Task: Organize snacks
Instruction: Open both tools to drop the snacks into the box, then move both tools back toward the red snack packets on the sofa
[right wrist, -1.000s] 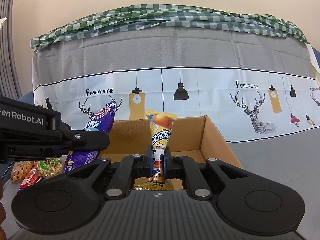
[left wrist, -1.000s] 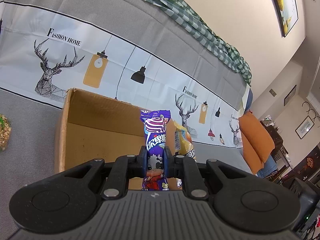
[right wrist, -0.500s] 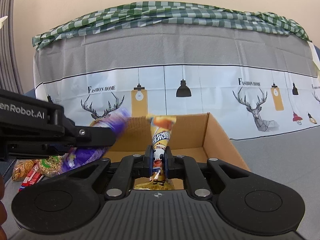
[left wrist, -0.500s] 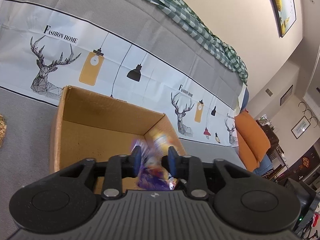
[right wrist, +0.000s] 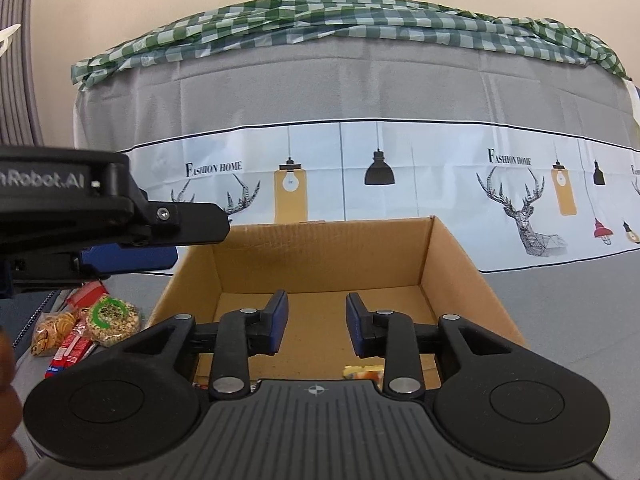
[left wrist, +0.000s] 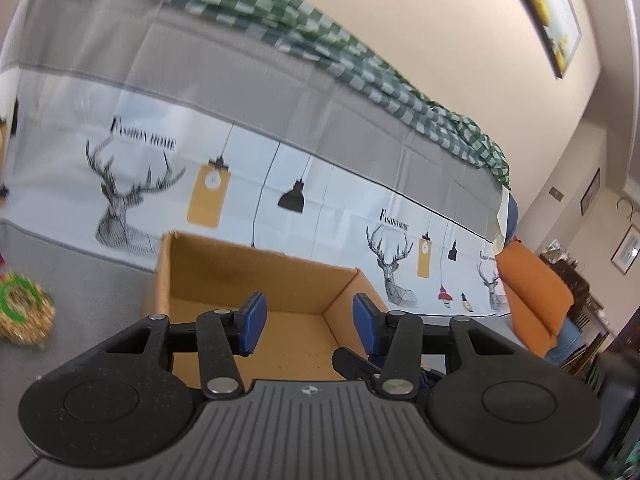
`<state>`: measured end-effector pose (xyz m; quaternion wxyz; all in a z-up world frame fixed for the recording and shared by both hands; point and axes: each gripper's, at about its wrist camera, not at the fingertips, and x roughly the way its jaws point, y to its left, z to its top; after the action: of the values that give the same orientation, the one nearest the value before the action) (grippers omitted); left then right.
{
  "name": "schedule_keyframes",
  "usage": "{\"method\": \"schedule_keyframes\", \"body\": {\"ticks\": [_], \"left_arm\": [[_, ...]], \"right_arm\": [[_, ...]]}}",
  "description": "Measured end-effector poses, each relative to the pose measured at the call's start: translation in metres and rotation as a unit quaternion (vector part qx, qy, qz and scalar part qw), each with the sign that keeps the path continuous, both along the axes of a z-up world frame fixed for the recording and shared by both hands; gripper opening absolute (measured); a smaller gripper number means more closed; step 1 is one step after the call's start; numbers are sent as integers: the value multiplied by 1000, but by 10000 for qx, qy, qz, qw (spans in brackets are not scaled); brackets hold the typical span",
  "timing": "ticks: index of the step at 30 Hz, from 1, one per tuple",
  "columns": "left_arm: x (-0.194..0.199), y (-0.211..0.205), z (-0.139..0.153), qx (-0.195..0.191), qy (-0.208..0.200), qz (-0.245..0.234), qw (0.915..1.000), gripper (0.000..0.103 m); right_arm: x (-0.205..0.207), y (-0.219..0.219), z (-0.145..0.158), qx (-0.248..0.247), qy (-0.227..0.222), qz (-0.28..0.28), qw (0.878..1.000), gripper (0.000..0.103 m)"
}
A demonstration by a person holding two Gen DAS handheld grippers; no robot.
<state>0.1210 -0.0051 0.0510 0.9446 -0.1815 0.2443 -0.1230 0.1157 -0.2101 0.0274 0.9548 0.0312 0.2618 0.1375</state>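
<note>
Both tools over the cardboard box, nothing held

Left tool (left wrist: pixel 306 318) and right tool (right wrist: pixel 316 322) have just been opening, jaws apart and empty; yellow snack packet (right wrist: pixel 362 371) lies on the cardboard box (right wrist: pixel 452 256) floor, near edge; more snacks (right wrist: pixel 86 326) left.

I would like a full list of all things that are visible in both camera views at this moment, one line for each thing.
open cardboard box: one, brown, on the grey surface in front of both grippers
yellow snack wrapper: one, edge showing on the box floor, near side
round grain snack with green ring: one, beige, left of the box
small snack packets: several, red and yellow, beside the grain snack
printed cloth with deer and lamps: one, white and grey, behind the box
checked cloth: one, green and white, on top of the backrest
orange cushion: one, far right
framed picture: one, on the wall
left gripper: black, blue pads, open, empty, jaws just opened
right gripper: same, open, empty, jaws just opened
</note>
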Motion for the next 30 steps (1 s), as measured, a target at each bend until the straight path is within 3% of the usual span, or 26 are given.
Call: {"method": "schedule_keyframes", "body": {"ticks": [4, 6, 9, 13, 20, 22, 27, 30], "left_arm": [[-17, 4, 4, 523, -213, -82, 9984, 45], [-22, 11, 8, 754, -129, -107, 9970, 28], [-35, 34, 14, 787, 7, 36, 9969, 15], [-61, 66, 20, 1351, -25, 346, 9902, 12], [-112, 135, 8, 1817, -239, 1225, 9754, 12], [-124, 150, -1, 1774, -243, 1402, 9738, 12], [-134, 192, -27, 998, 104, 1934, 9760, 12], [-131, 201, -42, 927, 190, 1966, 9759, 12]], "right_arm": [[-5, 7, 3, 103, -34, 56, 9999, 34], [-8, 10, 4, 179, -27, 91, 9998, 34], [-13, 15, 5, 319, -34, 195, 9993, 34], [-19, 19, 8, 561, -46, 349, 9978, 34], [-33, 32, 10, 808, -190, 641, 9945, 27], [-41, 40, 12, 785, -305, 761, 9935, 27], [-57, 63, 14, 760, -409, 1103, 9901, 27], [-65, 77, 14, 703, -469, 1226, 9888, 27]]}}
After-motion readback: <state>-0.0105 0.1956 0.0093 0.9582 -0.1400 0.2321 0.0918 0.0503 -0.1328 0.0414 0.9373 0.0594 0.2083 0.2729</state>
